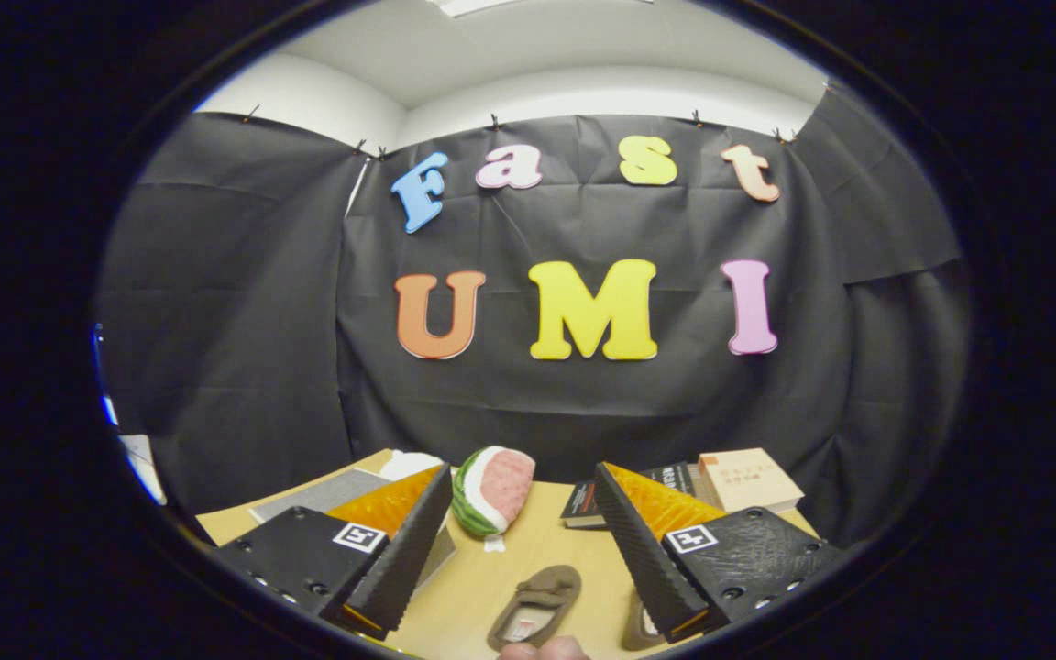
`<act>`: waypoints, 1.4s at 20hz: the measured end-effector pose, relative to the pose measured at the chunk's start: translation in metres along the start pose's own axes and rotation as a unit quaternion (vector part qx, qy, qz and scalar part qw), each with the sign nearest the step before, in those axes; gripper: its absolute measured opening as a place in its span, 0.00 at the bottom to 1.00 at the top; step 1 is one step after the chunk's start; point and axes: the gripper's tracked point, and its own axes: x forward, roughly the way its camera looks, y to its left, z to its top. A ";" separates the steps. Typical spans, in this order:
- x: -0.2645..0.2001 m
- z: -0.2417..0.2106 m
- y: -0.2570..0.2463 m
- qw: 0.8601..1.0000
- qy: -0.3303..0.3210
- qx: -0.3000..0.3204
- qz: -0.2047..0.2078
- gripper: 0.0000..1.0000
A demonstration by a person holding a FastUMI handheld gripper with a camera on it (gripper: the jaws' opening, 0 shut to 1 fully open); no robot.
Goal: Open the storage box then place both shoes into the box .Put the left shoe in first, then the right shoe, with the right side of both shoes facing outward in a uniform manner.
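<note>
The gripper [519, 550] hangs wide open and empty above the table [528, 559]. One brown shoe [537, 605] lies between the fingers at six o'clock, another [640, 631] peeks from under the right finger. They look soft and light; I'd pinch the collar rim.

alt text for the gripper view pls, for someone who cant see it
The gripper hangs open above a tan wooden table, with a brown slip-on shoe lying between its fingers. Beyond them sit a watermelon-slice plush toy and a stack of books.
</note>
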 end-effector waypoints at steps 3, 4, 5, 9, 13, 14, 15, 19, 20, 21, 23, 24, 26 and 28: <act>0.018 -0.025 0.029 0.999 0.021 0.020 0.045 0.95; 0.025 -0.034 0.039 0.998 0.036 0.023 0.056 0.96; 0.030 -0.043 0.050 0.996 0.049 0.030 0.068 0.96; 0.050 -0.076 0.078 0.990 0.093 0.065 0.078 0.96; 0.068 -0.122 0.098 0.982 0.142 0.097 0.078 0.96; 0.072 -0.133 0.099 0.979 0.154 0.107 0.078 0.95; 0.075 -0.145 0.101 0.976 0.166 0.118 0.077 0.96; 0.082 -0.168 0.110 0.967 0.192 0.150 0.080 0.96; 0.084 -0.173 0.112 0.964 0.197 0.160 0.084 0.96; 0.083 -0.177 0.111 0.961 0.198 0.174 0.085 0.95; 0.084 -0.183 0.113 0.954 0.200 0.204 0.093 0.97; 0.084 -0.185 0.115 0.949 0.203 0.219 0.098 0.97; 0.085 -0.190 0.117 0.935 0.215 0.260 0.107 0.97; 0.085 -0.192 0.120 0.917 0.231 0.303 0.118 0.95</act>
